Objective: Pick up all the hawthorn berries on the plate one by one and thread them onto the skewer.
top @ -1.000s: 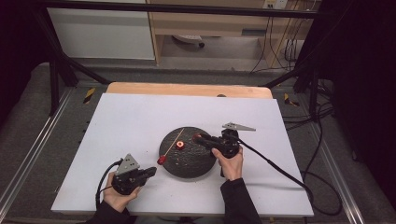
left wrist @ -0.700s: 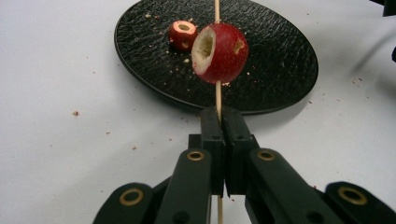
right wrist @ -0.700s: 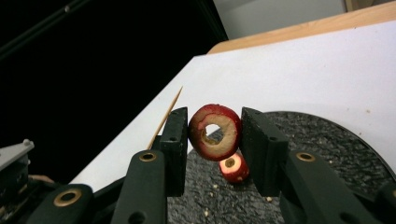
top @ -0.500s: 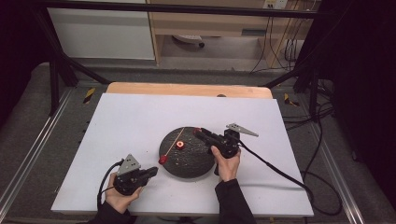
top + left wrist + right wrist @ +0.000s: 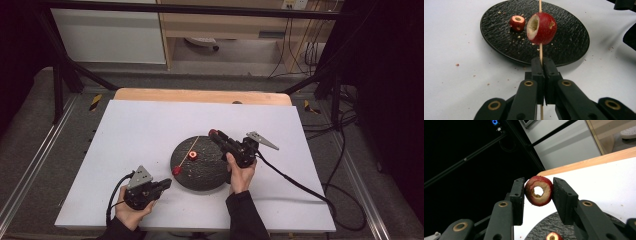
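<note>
White table top (image 5: 150, 130) on a wooden board (image 5: 200, 95) whose pale edge shows along the far side. Grey carpeted floor (image 5: 35, 115) around it, with metal rails (image 5: 30, 170) running along both sides. Black frame bars (image 5: 65, 75) angle down to the floor at the far left and far right corners. Behind: white cabinet (image 5: 110, 35) at far left, light wooden shelf unit (image 5: 225, 25) beside it. Black cables (image 5: 300, 50) hang by the shelf and loop on the floor at right. Right side of the room dark; even overhead light on the table.
</note>
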Demonstrator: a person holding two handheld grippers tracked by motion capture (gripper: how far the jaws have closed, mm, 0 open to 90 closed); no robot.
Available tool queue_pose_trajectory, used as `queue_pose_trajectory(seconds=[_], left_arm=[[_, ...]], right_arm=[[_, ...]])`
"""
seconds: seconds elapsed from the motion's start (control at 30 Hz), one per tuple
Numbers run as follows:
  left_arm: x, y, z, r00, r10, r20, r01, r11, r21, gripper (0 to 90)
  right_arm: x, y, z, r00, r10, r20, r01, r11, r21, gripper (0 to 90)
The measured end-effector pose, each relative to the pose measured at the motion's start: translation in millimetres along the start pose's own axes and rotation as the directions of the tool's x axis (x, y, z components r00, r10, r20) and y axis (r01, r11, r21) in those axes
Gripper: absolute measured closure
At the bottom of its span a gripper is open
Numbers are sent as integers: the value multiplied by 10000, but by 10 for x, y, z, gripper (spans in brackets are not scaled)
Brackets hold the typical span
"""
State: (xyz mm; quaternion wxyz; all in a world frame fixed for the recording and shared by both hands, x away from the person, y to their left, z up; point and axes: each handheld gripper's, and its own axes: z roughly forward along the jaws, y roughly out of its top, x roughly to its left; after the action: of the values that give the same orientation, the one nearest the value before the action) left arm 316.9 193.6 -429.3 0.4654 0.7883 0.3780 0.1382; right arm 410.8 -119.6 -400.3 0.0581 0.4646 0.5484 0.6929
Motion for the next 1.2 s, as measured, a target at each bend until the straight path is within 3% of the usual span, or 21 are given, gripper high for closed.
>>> queue_pose_trajectory(seconds=[0.6, 1.2], left_arm=[[-126, 67, 63, 10000, -48, -46, 47, 9998, -194, 884], [-252, 177, 150, 9998, -127, 141, 134, 9987, -486, 884]], right_arm=[[-18, 5, 37, 9995, 302, 1, -301, 9945, -1001, 635], [-19, 82, 26, 9967, 686, -429, -748, 9833, -1659, 635]])
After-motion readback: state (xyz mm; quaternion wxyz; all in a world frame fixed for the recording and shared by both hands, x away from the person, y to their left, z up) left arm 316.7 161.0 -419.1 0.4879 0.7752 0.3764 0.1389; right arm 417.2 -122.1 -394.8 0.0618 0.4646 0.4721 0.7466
